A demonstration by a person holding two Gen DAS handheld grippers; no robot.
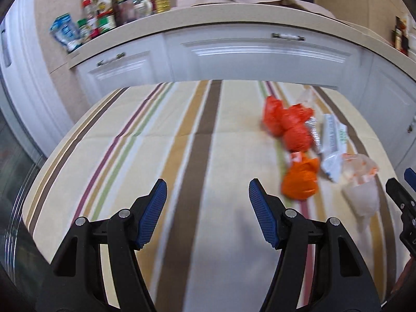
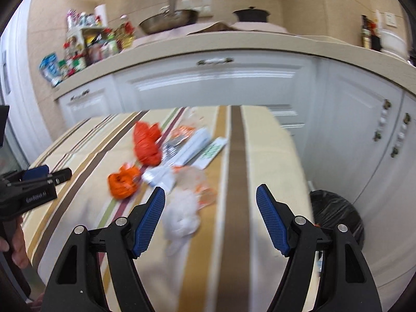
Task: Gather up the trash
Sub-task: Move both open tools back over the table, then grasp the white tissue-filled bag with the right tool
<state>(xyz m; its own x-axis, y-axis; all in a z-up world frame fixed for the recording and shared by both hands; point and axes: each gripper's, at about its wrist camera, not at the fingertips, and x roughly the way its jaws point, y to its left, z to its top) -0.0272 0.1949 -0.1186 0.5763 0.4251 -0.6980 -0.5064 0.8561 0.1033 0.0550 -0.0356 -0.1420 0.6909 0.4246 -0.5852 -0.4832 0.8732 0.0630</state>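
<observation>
A pile of trash lies on the striped tablecloth [image 1: 182, 119]: a red crumpled bag [image 1: 288, 124] [image 2: 147, 144], an orange crumpled bag [image 1: 300, 182] [image 2: 123, 182], white and silver wrappers [image 1: 331, 140] [image 2: 192, 147], and a clear crumpled plastic bag [image 1: 361, 182] [image 2: 184, 213]. My left gripper [image 1: 207, 189] is open and empty above the cloth, left of the pile; it also shows in the right wrist view [image 2: 56, 175]. My right gripper [image 2: 210, 197] is open and empty, just right of the clear bag; its tip shows in the left wrist view [image 1: 400, 184].
A bin lined with a black bag [image 2: 335, 215] stands on the floor right of the table. White cabinets [image 1: 260, 57] and a counter with bottles [image 1: 124, 7], a pan [image 2: 169, 20] and a black pot [image 2: 251, 14] lie behind.
</observation>
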